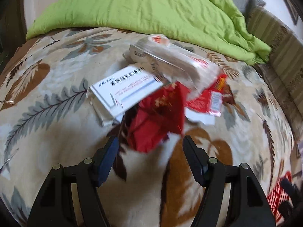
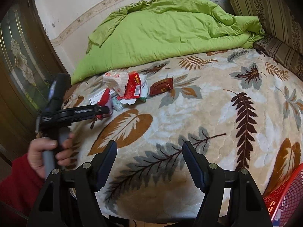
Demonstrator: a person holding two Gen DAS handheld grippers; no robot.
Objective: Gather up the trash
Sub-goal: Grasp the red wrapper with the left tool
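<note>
Red sleeve [image 2: 17, 177] and hand [image 2: 47, 151] at far left hold the left gripper [image 1: 149, 141], fingers spread wide and empty just short of a crumpled red wrapper [image 1: 155, 117]. That wrapper lies in a trash heap with a white printed carton [image 1: 123, 90] on the leaf-patterned plush blanket [image 2: 189, 113]. Further right, the right gripper [image 2: 149, 147] hovers wide and empty, near a red mesh basket [image 2: 284, 194].

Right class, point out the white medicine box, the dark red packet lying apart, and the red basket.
white medicine box [image 1: 128, 87], left wrist view, printed top face.
dark red packet [image 2: 161, 87], right wrist view, its middle.
red basket [image 2: 287, 194], right wrist view, mesh wall.
</note>
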